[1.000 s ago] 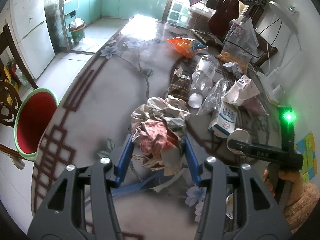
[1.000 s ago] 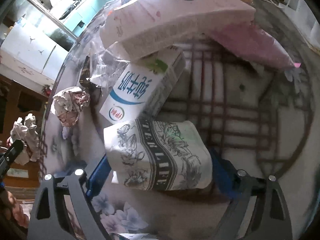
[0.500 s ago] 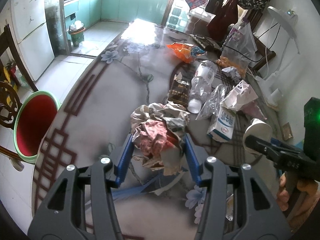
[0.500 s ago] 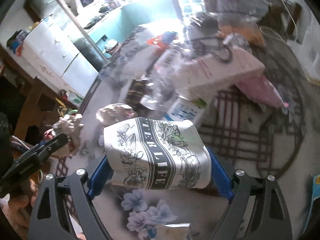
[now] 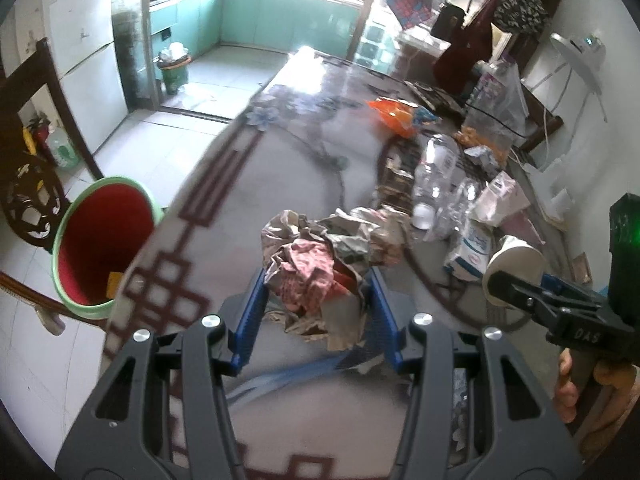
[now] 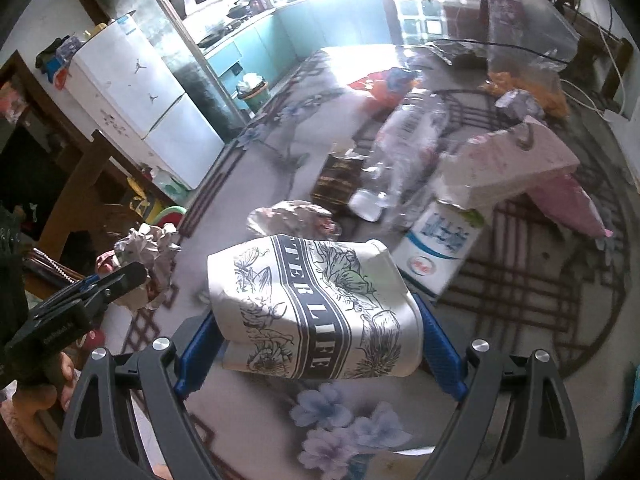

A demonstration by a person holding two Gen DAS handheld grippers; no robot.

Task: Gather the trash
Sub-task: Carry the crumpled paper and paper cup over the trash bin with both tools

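Observation:
My left gripper [image 5: 318, 312] is shut on a crumpled paper wad [image 5: 316, 268], held above the table's near left part. It also shows at the left of the right wrist view [image 6: 140, 268]. My right gripper [image 6: 320, 344] is shut on a squashed white paper cup [image 6: 312, 312] with black flower print, held above the table. That cup [image 5: 514, 260] shows at the right of the left wrist view. A red bin with a green rim [image 5: 96, 244] stands on the floor left of the table. A second crumpled wad [image 6: 292, 216] lies on the table.
On the table lie a milk carton [image 6: 440, 256], a clear plastic bottle [image 5: 434, 176], a dark snack box [image 6: 336, 184], a pink-white carton [image 6: 508, 168], an orange wrapper [image 5: 396, 114] and a plastic bag [image 6: 524, 28]. A dark wooden chair [image 5: 28, 128] stands by the bin.
Both grippers have risen with their loads. The right gripper lifted the cup off the table and pulled back from the cartons. The left gripper shifted left, closer to the bin.

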